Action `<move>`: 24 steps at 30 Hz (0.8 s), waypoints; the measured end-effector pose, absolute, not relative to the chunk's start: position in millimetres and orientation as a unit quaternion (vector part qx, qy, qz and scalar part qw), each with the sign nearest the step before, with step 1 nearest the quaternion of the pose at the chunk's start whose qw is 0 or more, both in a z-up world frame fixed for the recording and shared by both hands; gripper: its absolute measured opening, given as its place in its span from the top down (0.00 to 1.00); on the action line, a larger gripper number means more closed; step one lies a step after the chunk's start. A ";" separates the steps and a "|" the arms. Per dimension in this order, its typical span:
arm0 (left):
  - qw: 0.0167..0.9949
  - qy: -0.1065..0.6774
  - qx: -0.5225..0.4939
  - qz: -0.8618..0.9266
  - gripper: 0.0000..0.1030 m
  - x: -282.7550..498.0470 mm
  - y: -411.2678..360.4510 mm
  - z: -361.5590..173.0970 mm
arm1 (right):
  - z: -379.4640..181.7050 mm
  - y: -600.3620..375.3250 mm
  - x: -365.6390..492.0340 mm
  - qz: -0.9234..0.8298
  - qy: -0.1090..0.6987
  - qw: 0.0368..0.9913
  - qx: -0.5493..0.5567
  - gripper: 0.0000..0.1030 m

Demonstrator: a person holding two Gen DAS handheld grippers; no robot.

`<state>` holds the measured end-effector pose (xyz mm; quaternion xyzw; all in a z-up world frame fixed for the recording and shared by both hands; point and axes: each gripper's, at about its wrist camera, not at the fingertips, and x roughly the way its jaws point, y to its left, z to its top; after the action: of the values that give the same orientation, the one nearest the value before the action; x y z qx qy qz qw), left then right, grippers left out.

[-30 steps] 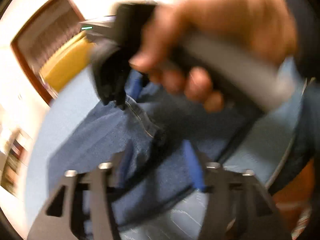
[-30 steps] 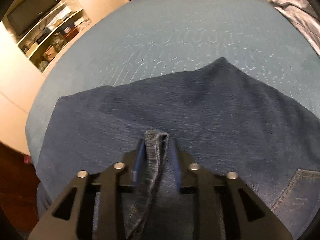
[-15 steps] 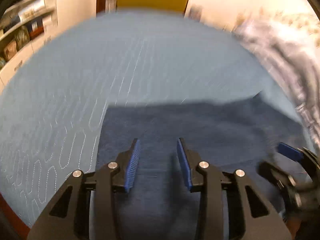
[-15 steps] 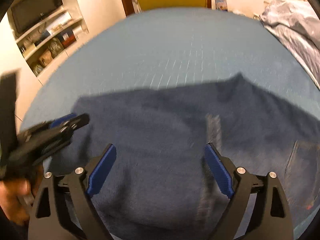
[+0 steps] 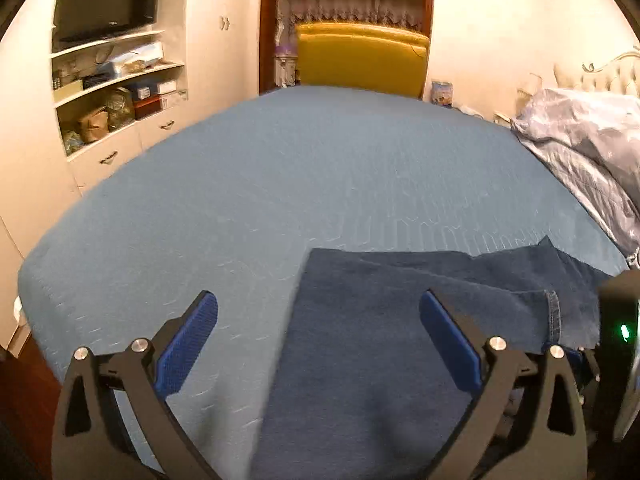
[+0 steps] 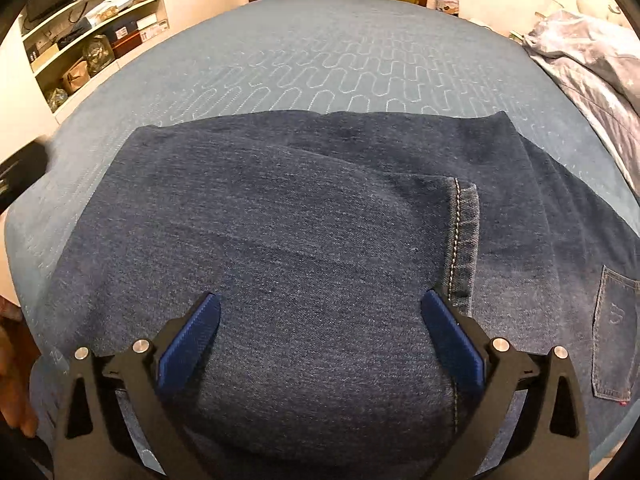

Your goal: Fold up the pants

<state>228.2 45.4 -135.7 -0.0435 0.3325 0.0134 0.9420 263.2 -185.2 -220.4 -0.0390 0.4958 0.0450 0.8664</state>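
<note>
Dark blue jeans (image 6: 304, 216) lie folded flat on a blue bed cover (image 6: 320, 60), the stitched leg hem (image 6: 464, 232) on top at the right and a back pocket (image 6: 612, 328) at the far right. My right gripper (image 6: 320, 332) is open and empty, just above the near part of the jeans. In the left wrist view the jeans (image 5: 384, 344) fill the lower right. My left gripper (image 5: 318, 340) is open and empty over their left edge. The right gripper's body (image 5: 616, 328) shows at the right edge.
A crumpled grey quilt (image 5: 592, 152) lies on the right of the bed. A yellow chair (image 5: 360, 60) stands behind the far edge. White shelves with a TV (image 5: 108, 0) and boxes are on the left. The bed's left edge (image 5: 28, 280) drops to a dark floor.
Both grippers have let go of the jeans and opened wide. The leg end now lies flat on the fold. The left gripper swung round to face across the bed.
</note>
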 end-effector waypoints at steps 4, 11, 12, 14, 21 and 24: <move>0.921 0.367 -0.118 -0.057 0.03 199.9 86.3 -152.6 | -219.7 -179.3 267.8 0.044 0.500 0.864 -0.035 0.05; 0.866 0.427 -0.235 -0.117 0.39 187.3 133.9 -196.3 | -222.5 -183.1 261.5 0.051 0.486 0.872 -0.037 0.05; 0.857 0.432 -0.253 -0.123 0.40 188.7 138.8 -201.1 | -223.4 -186.0 260.2 0.054 0.483 0.873 -0.036 0.04; 0.842 0.446 -0.272 -0.134 0.43 187.5 144.3 -212.3 | -225.3 -187.7 257.3 0.058 0.477 0.876 -0.035 0.04; 0.803 0.459 -0.336 -0.175 0.53 192.2 144.5 -225.1 | -227.1 -189.1 256.3 0.059 0.477 0.876 -0.038 0.04; 0.799 0.464 -0.339 -0.175 0.53 196.7 138.6 -227.2 | -227.9 -188.4 254.4 0.060 0.474 0.878 -0.040 0.04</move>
<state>196.7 138.6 -227.2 -0.3391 0.4639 -0.1749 0.7995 254.4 -188.4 -227.9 -0.0398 0.4741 0.0600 0.8775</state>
